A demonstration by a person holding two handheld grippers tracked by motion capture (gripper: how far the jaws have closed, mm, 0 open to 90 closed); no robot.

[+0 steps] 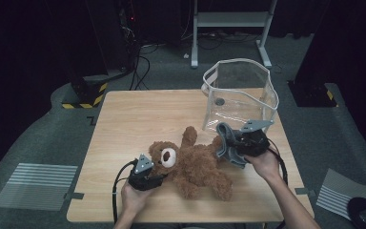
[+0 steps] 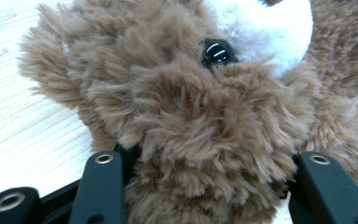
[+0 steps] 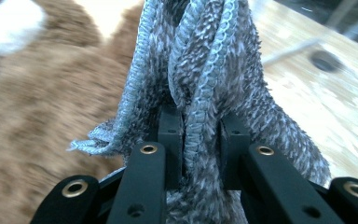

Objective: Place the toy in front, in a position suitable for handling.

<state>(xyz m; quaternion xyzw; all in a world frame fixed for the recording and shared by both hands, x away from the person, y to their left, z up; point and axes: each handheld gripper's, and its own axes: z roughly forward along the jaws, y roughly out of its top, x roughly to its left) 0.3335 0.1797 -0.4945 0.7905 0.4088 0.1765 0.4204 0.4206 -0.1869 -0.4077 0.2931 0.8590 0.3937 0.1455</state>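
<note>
Brown plush teddy bear lies on its back near the wooden table's front edge. Left gripper clamps its head, steadying it. Right gripper pinches a grey knitted cloth beside the bear's leg, perhaps to dress it.

Left gripper low on table, jaws at head of brown teddy bear; how they sit on fur not clear from here. Bear on its back just right of that gripper, white muzzle up, one arm raised, legs toward near edge. Right gripper beyond bear's far side, grey cloth bunched at its tips, touching bear. Clear plastic bag upright just behind right gripper. Cables trail from both grippers.
</note>
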